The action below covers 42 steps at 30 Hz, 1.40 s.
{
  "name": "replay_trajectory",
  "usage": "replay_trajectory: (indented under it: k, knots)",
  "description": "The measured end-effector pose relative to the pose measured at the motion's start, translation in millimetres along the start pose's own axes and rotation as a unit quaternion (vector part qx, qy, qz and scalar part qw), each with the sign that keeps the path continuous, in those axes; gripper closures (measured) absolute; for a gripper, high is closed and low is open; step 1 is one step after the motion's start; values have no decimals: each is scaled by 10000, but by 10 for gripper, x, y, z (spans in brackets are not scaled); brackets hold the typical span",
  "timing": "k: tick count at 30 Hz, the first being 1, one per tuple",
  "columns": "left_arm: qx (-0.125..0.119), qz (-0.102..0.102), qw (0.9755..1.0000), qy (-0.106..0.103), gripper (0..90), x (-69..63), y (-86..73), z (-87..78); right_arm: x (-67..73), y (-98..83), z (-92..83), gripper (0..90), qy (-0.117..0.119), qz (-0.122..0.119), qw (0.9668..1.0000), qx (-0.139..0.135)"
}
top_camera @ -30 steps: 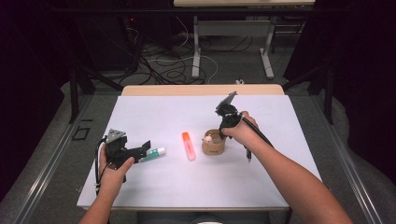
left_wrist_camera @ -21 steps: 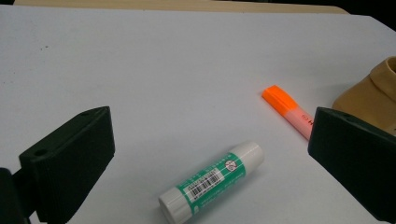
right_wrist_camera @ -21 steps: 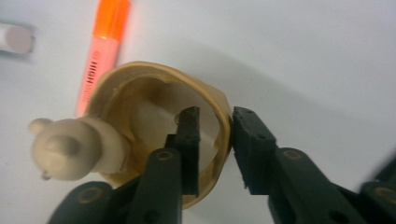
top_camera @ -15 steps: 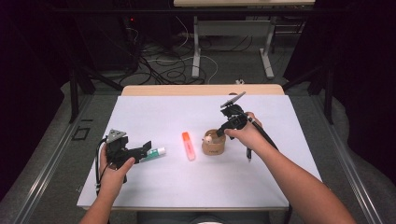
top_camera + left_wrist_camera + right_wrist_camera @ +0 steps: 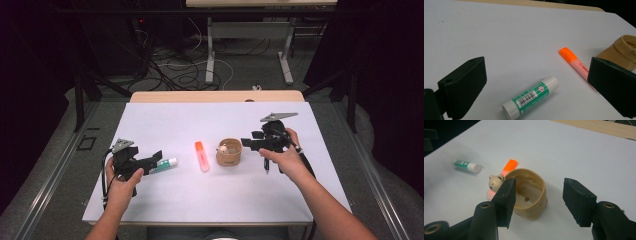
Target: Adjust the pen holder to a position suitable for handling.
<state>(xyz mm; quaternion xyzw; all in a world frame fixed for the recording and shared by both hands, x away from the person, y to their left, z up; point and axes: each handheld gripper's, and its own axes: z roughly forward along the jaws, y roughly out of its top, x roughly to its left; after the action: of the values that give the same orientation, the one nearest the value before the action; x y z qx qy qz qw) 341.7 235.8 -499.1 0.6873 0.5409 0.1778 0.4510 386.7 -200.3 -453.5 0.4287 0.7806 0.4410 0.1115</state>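
Release is the change I read at the right gripper (image 5: 248, 143): a second ago it stood upright over the tan cup (image 5: 229, 152), shut; its jaws have just been opening and it now lies level beside the cup's right side, about half open, nothing between them. I judge the cup set down, upright at mid-table, a small bear figure (image 5: 495, 181) on its rim. Left gripper (image 5: 156, 157) has not moved; its jaws stand wide around the glue stick (image 5: 530, 96) without touching it. An orange marker (image 5: 201, 155) lies between stick and cup. The stick looks next.
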Motion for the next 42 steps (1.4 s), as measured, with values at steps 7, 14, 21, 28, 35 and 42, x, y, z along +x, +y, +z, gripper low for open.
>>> replay_trajectory:
  k: [7, 14, 21, 28, 35, 42]
  knots:
    - [15, 25, 10000, -31, 23, -40, 1, 18, -150, -249, -259, 345, -188, 186, 9984, -496]
    - [93, 84, 9999, -26, 5, -77, -13, 63, -297, -406, -337, 257, -319, 348, 9966, -677]
    - [87, 45, 9999, 47, 4, -67, -20, 70, -433, -636, -241, 163, -600, 615, 9948, -547]
    - [111, -139, 9998, 109, 4, -49, -4, 59, -484, -751, -156, 112, -895, 835, 9913, -493]
    - [116, -377, 9992, 51, 5, -164, 70, 69, -471, -734, -173, 0, -1109, 865, 9881, -629]
    - [147, -398, 9991, 12, 34, -314, 148, 123, -474, -706, -219, 0, -1132, 907, 9863, -785]
